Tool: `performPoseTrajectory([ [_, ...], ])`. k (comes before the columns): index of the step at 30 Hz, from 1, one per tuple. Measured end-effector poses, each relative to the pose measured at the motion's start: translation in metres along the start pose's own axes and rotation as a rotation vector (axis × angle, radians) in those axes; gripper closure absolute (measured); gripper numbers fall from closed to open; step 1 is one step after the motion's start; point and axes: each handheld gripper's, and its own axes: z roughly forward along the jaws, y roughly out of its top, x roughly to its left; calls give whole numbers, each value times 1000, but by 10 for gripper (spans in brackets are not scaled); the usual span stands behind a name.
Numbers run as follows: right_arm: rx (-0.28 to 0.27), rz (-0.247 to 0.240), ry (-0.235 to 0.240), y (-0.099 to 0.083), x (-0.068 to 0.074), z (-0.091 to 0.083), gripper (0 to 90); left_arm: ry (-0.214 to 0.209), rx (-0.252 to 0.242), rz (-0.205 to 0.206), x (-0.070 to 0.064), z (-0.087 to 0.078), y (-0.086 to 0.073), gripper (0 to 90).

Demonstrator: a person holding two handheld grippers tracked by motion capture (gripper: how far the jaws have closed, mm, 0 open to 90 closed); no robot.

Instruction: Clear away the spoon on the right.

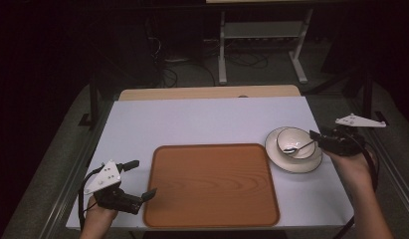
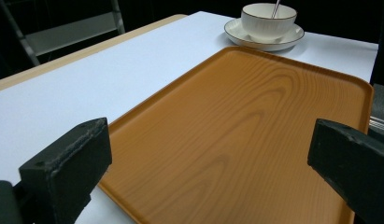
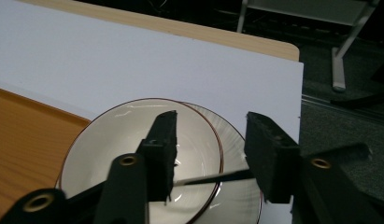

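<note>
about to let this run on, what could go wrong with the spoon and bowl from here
1. The right gripper straddles the thin spoon handle with its jaws not visibly closed; closing off-centre could let it slip or flick.
2. The bowl sits loose on a plate close to the table's right edge, so pulling the spoon sideways might tip or drag it.
3. The left gripper is open at the tray edge and may nudge it.

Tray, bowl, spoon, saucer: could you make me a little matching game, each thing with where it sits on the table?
Things:
1. wooden tray
2. bowl
3. spoon
4. saucer

Places:
A. lying in the bowl, handle toward the right gripper
B. under the bowl, at the table's right
C. middle of the table, nothing on it
D. standing on the saucer

Pairs: 1-C, 2-D, 3-A, 4-B
</note>
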Motion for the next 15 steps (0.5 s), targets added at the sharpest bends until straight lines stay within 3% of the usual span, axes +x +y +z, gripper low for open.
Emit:
performPoseTrajectory([
  [6, 3, 43, -46, -20, -2, -10, 415, 1, 1, 3, 0, 0, 0, 0],
  [8, 14, 53, -37, -25, -5, -10, 413, 0, 1, 3, 0, 0, 0, 0],
  [15, 54, 81, -31, -32, -14, 5, 401, -1, 0, 2, 0, 1, 0, 0],
])
